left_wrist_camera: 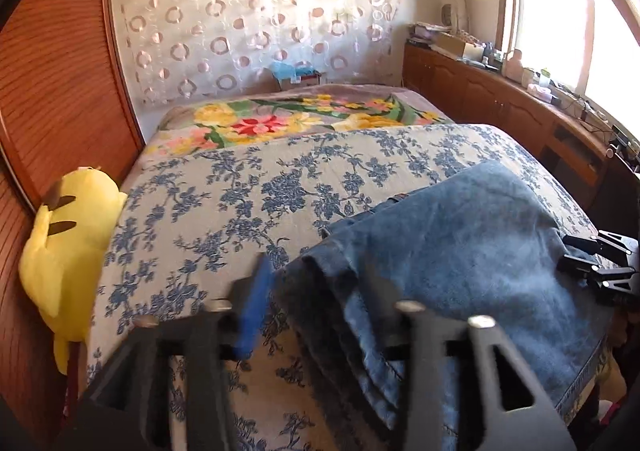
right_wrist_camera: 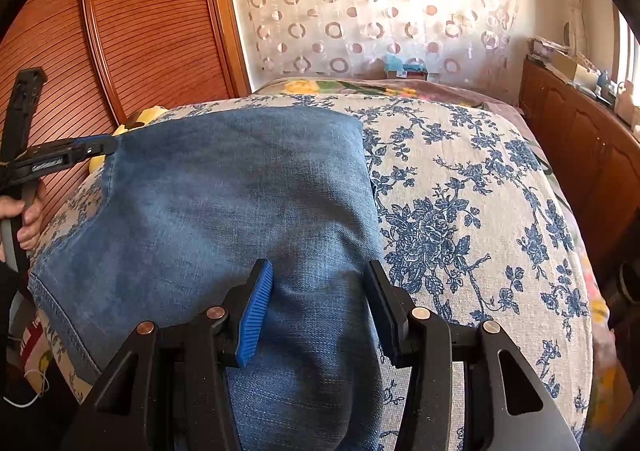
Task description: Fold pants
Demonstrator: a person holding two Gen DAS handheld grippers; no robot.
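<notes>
Starting at our right claw (right_wrist_camera: pixel 318 311), we see two fingers standing about half open astride a raised fold of the jeans (right_wrist_camera: pixel 240 191); one blue ribbed pad (right_wrist_camera: pixel 256 315) faces the cloth and the other finger shows only its dark side, and we cannot tell whether either pad presses on the denim. Our left claw (left_wrist_camera: pixel 316 303) is blurred in its own view: two fingers stand apart over the near edge of the jeans (left_wrist_camera: pixel 460 251), with one blue pad (left_wrist_camera: pixel 254 303) clear of the cloth over the bedspread, and the other finger smeared across the denim, so no grip shows. In the right view that left claw (right_wrist_camera: pixel 108 145) appears at the far left corner of the jeans, with part of a hand (right_wrist_camera: pixel 24 215) on its handle; whether its tip touches the cloth is hard to make out.

We count one pair of jeans, folded into layers, lying on the blue-flowered bedspread (right_wrist_camera: pixel 460 191); its near end is cut off behind the claws. Beyond lies one bright floral blanket (left_wrist_camera: pixel 280 123). One yellow plush toy (left_wrist_camera: pixel 64 243) sits at the bed's left edge against the wooden wardrobe (left_wrist_camera: pixel 52 83), half hidden in the right view. One ring-patterned curtain (left_wrist_camera: pixel 248 11) hangs behind, and small items on the wooden cabinet (left_wrist_camera: pixel 480 91) are too tiny to name.
</notes>
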